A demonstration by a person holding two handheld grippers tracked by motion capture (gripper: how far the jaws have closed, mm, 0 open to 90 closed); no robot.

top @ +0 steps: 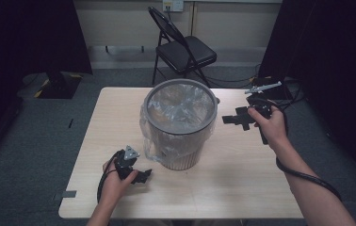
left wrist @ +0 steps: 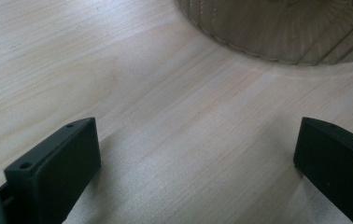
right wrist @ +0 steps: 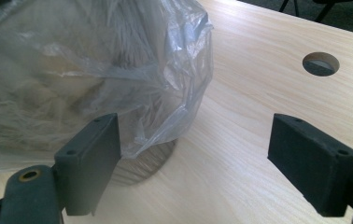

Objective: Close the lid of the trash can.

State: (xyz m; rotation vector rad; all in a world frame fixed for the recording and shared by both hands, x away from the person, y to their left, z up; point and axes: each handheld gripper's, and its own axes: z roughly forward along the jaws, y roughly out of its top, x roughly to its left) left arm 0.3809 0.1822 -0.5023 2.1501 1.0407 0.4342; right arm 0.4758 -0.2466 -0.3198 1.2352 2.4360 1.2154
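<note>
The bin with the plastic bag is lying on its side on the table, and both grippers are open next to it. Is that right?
Not quite. The bin is standing upright on the table, not lying on its side; the high view shows its round rim facing up with the bag folded over it. The rest is right: the left gripper and the right gripper are both open beside it.

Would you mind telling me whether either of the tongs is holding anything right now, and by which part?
Nothing is held. The left tongs stand open over bare table, and the right tongs are open beside the bin's plastic bag, not touching it.
</note>
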